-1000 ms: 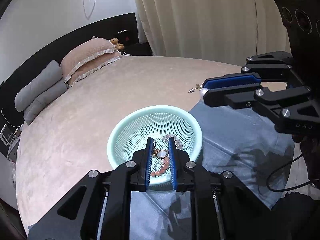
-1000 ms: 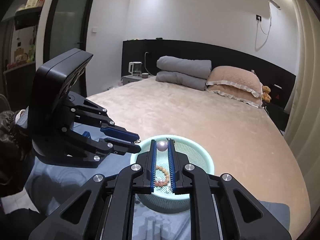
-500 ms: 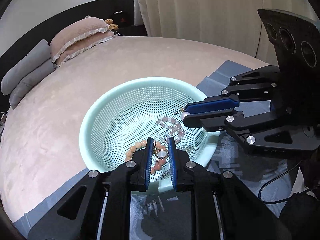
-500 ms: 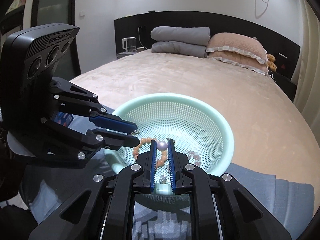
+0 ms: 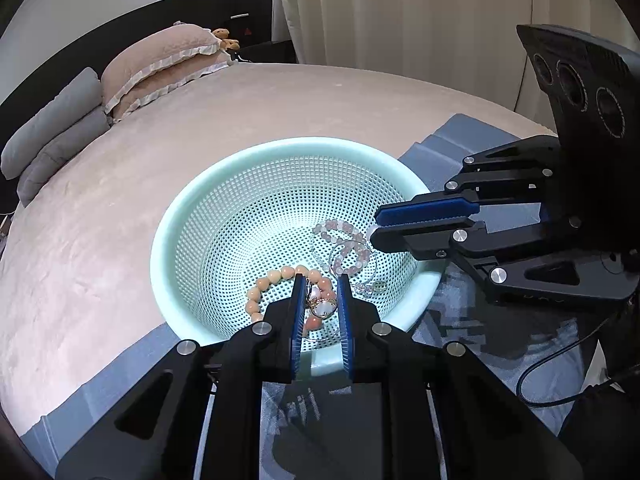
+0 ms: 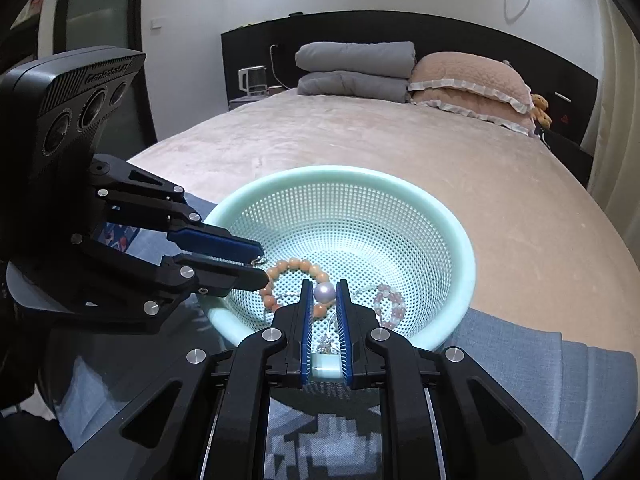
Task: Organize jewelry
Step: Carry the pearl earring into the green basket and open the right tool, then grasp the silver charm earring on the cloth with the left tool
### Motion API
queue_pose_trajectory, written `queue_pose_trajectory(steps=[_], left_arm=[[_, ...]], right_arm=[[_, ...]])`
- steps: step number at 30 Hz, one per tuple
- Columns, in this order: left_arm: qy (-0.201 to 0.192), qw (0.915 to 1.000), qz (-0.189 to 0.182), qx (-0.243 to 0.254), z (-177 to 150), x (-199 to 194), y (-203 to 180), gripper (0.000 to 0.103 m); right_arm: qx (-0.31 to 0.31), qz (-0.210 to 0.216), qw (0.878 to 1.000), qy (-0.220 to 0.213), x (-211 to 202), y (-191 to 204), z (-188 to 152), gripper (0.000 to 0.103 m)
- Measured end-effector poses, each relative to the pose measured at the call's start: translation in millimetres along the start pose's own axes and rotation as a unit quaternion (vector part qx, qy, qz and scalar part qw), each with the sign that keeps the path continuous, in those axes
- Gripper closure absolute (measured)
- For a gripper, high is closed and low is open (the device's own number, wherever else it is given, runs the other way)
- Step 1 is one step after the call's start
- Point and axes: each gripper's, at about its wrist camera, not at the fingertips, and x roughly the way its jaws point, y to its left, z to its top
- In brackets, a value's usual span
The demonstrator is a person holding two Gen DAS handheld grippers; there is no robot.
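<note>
Jewelry mostly lies in the basket (image 5: 188, 216): an orange bead bracelet (image 5: 264, 280) at approx 7 o'clock on the basket floor in the left wrist view, and a pale pink bead bracelet (image 5: 344, 248) at approx 4 o'clock. The basket sits on a grey cloth (image 6: 560, 380) at the near edge of the bed (image 6: 400, 144).

Step in hand, by the look of it: dropping two more pieces into the basket. Both grippers hang over its near rim, tips inside. Next move likely calls for spreading each pair of jaws so the pieces fall clear, w/o snagging on beads already there, then pulling back up.

Left gripper (image 5: 320, 292): jaws nearly closed, a narrow gap only, pinching a gold-rimmed pendant (image 5: 322, 306) w/ a pale stone. A small ring of it pokes out at the tips in the right wrist view.

Right gripper (image 6: 323, 292): jaws also nearly closed, clamped on a pearl (image 6: 324, 291) right at the tips. Something thin and silvery hangs below it, approx 6 o'clock from the pearl; can't tell if it's a chain or an earring hook.

Neither held piece seems to touch the basket floor yet, though that's hard to judge from these angles.
</note>
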Motion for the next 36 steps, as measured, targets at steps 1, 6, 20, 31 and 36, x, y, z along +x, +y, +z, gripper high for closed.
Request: queue_pose_trajectory(steps=[1, 6, 20, 31, 36], left_arm=[[0.000, 1.0000, 0.000, -0.002, 0, 0, 0, 0.086], [0.004, 1.0000, 0.001, -0.001, 0, -3, 1, 0.082], [-0.028, 0.9992, 0.007, 0.028, -34, -57, -15, 0.008], [-0.021, 0.9963, -0.024, 0.080, -89, -70, -54, 0.007], [-0.023, 0.9904, -0.070, 0.116, -102, -75, -84, 0.009]], right_arm=[[-0.001, -0.002, 1.000, 0.000, 0, 0, 0, 0.092], [0.003, -0.006, 1.000, 0.000, -4, -2, 2, 0.090], [-0.008, 0.026, 0.999, -0.041, -59, 6, -17, 0.018], [-0.030, 0.055, 0.998, -0.018, -74, 22, -57, 0.018], [-0.038, 0.080, 0.996, 0.006, -61, 36, -66, 0.019]])
